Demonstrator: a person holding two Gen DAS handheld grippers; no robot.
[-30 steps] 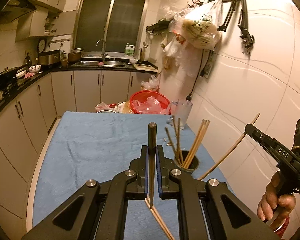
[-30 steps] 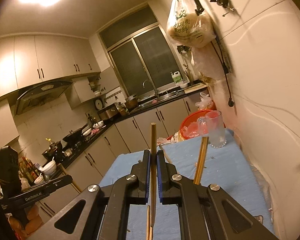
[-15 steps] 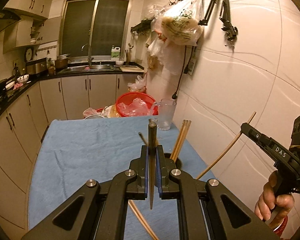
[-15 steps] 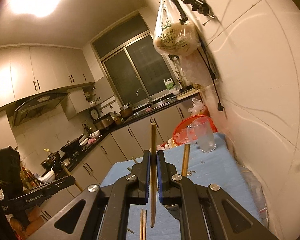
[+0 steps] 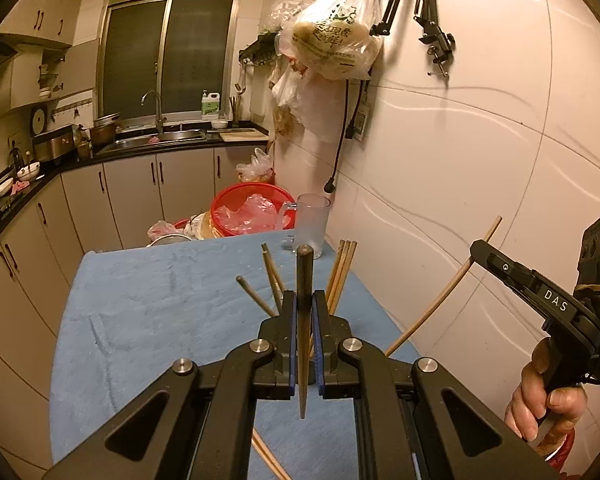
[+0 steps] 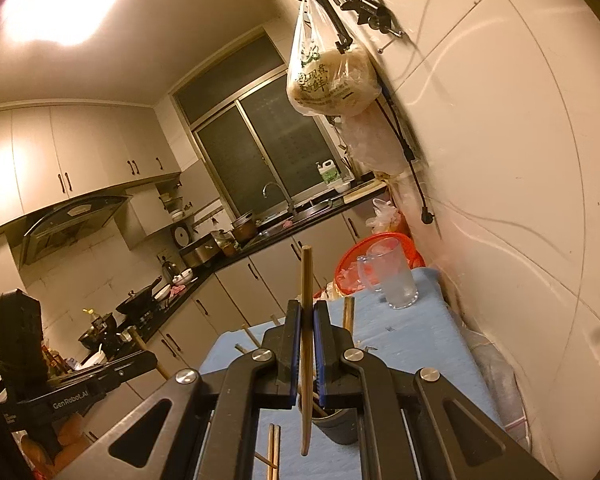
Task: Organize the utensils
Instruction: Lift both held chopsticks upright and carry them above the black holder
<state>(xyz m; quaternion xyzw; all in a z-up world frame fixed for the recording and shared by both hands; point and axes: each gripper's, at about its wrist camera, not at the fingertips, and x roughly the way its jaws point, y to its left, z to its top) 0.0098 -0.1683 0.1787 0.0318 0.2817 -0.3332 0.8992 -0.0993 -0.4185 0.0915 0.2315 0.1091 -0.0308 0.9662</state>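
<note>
While both claws pinch chopsticks, only the right view shows the holder (image 6: 336,424).

L hand-held gripper (image 5: 304,312) & R hand-held gripper (image 6: 307,320) clamped.

Wood, plastic, cloth, tile
Matt wooden chopsticks (image 5: 342,272); fuzzy blue cloth (image 5: 160,304); frosted plastic mug (image 5: 312,224); glossy wall tiles (image 5: 480,152); matt black gripper plastic.

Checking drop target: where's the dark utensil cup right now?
In the right wrist view the dark cup stands on the blue cloth just beyond and below the right gripper, chopsticks already in it; the clear glass mug stands farther back by the wall.
</note>
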